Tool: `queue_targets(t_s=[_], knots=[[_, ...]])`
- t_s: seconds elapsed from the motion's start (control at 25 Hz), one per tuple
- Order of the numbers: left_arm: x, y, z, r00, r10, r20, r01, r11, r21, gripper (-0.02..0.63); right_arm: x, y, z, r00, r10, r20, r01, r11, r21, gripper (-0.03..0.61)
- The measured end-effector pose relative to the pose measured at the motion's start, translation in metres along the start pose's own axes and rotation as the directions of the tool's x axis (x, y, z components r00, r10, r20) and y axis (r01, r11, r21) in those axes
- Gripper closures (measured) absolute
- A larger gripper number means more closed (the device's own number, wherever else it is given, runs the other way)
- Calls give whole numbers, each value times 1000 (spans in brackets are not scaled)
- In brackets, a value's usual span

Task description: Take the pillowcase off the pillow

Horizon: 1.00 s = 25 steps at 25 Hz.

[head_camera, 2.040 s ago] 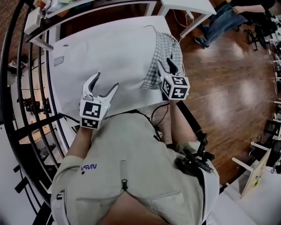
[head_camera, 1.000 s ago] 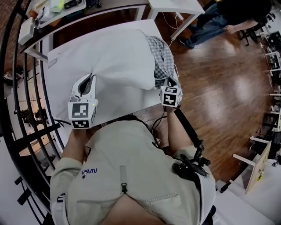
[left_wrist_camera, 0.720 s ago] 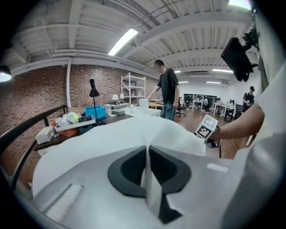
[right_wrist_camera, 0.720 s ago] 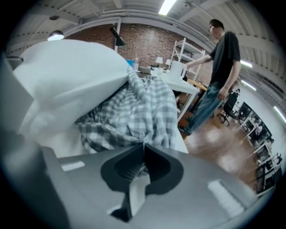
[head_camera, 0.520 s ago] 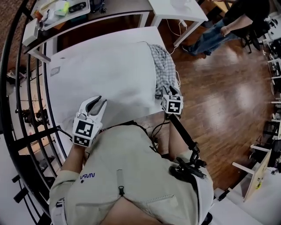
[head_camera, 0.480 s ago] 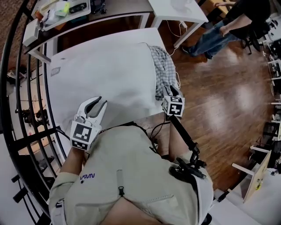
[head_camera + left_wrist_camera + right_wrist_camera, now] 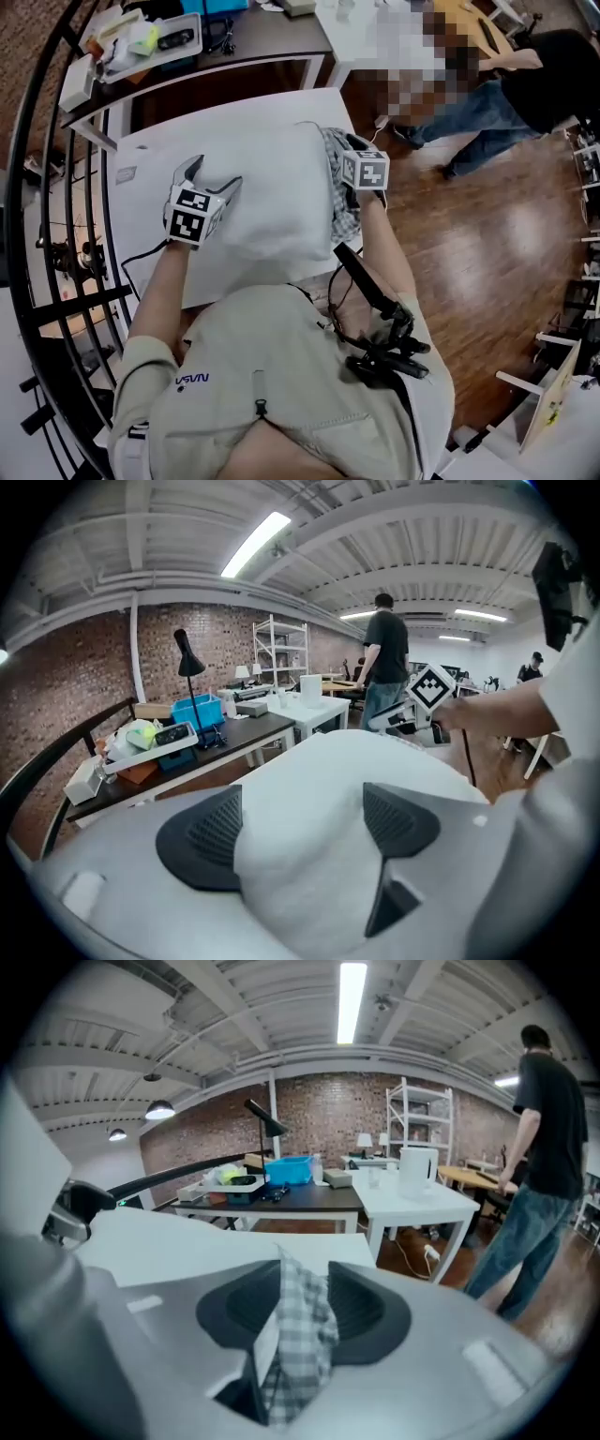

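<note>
Right now the left claw (image 7: 300,829) stands wide apart, its jaws having just been opening, and the plump white pillow (image 7: 309,883) bulges up between the two pads without being pinched. The right claw (image 7: 305,1312), off to the left claw's right at the pillow's far side edge, is about half open after opening too; a fold of the checked pillowcase (image 7: 302,1335) stands upright in the gap, loose rather than clamped. Most of the pillow is bare, with the pillowcase bunched at the end under the right claw. Beneath both claws lies a white table (image 7: 141,155), with a black railing (image 7: 37,234) to the left of the left claw and a shiny wood floor (image 7: 487,234) to the right of the right one. Beyond the claws stand a dark desk (image 7: 248,731) bearing a blue bin (image 7: 197,710) and a black lamp (image 7: 187,653), a second white table (image 7: 422,1194), a brick wall (image 7: 84,677), a shelf rack (image 7: 277,653) and a person (image 7: 384,653) standing.
</note>
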State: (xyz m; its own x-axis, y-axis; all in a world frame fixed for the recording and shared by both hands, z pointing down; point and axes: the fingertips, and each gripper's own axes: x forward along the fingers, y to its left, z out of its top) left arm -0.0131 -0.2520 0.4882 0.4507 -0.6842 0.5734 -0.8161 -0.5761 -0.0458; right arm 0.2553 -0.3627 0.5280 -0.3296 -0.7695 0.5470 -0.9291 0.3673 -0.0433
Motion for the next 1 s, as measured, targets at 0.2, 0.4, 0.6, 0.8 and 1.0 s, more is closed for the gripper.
queue_targets(t_s=[0.2,0.4,0.6,0.8,1.0], knots=[[27,2,-27,991,-58,-122,55,998,-31,271,53,1,-4,993,68,-92,-61,995,81,402],[11,-17,-44,987,-112,-112,113,994,1,511,78,-6,-34,979,94,-183,-68,988,141,570],[-46,-31,-10,987,-120,111,121,993,3,561,77,-47,-42,971,-84,-224,110,988,107,571],[-40,-33,-14,985,-140,105,144,989,-40,509,76,-55,-80,951,-36,-308,106,971,215,484],[-65,-22,0,980,-88,179,98,994,-49,320,5,-18,-38,998,54,-29,-45,967,252,376]])
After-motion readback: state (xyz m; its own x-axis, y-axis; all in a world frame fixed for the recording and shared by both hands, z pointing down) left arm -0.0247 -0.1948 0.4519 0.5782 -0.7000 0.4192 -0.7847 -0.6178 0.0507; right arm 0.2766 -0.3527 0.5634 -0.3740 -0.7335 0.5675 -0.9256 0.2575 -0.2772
